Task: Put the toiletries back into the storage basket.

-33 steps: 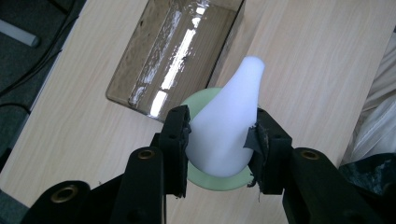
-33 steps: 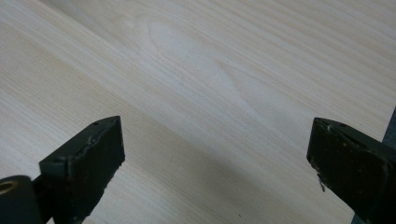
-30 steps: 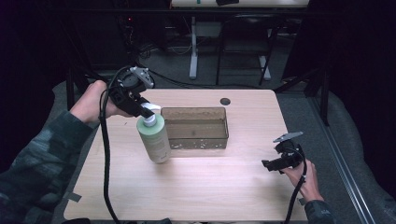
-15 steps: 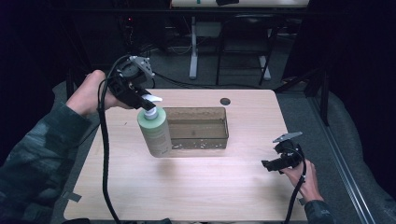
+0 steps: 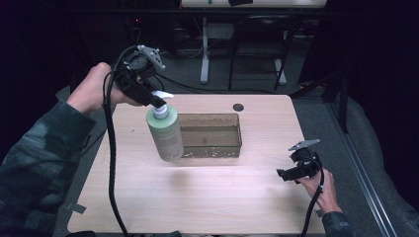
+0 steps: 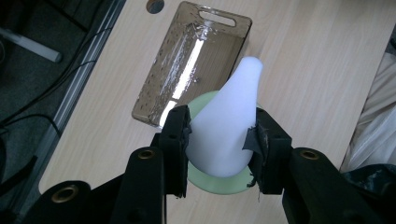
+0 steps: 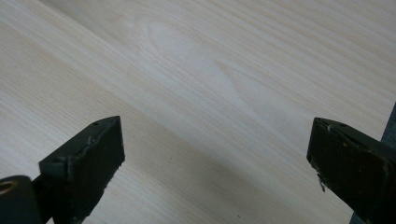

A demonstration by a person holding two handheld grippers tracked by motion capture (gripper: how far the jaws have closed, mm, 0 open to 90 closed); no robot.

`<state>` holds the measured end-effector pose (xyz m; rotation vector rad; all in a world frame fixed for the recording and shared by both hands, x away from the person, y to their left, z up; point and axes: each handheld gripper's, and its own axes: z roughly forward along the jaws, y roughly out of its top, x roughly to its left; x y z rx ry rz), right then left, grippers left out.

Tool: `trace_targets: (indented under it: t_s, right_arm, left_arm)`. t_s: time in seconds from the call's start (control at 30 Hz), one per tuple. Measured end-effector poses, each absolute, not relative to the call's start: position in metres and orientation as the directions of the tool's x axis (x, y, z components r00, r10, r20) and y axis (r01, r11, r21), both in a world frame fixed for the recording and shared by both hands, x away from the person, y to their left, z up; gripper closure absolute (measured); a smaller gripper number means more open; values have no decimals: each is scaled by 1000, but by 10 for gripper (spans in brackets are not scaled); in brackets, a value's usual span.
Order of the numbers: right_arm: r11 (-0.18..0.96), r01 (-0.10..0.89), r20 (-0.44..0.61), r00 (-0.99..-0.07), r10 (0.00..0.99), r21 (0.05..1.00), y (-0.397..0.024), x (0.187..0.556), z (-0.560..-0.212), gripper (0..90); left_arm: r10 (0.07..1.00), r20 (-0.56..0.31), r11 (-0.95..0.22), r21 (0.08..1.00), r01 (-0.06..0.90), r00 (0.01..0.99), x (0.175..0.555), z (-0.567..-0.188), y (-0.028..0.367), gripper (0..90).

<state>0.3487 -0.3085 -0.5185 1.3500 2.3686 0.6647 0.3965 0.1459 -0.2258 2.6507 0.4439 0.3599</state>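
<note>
A pale green pump bottle [image 5: 166,132] with a white pump head [image 6: 224,121] hangs tilted above the wooden table [image 5: 207,197], just left of a clear brown bin [image 5: 211,134]. My left gripper [image 5: 155,101] is shut on the pump head; in the left gripper view both pads [image 6: 180,135] press its sides, and the bin [image 6: 187,65] lies beyond. Near the table's right front edge, my right gripper [image 5: 282,174] is held low with its jaws wide open. Bare wood shows between them in the right gripper view [image 7: 215,154].
A small dark hole [image 5: 238,107] sits in the tabletop behind the bin. A black cable [image 5: 111,163] trails from the left gripper across the table's left side. Metal table legs [image 5: 205,49] stand on the dark floor behind.
The left gripper has lifted the bottle off the table and carried it slightly toward the bin. The right gripper has stayed where it was.
</note>
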Motion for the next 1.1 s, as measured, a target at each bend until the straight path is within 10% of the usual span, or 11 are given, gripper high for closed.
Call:
trace_targets:
  t_s: [1.1]
  right_arm:
    - [437,704,-59,-492,869,559,-308,348,-517,35]
  left_arm:
    - [382,187,-868,410,281,905,424,-215,121,627]
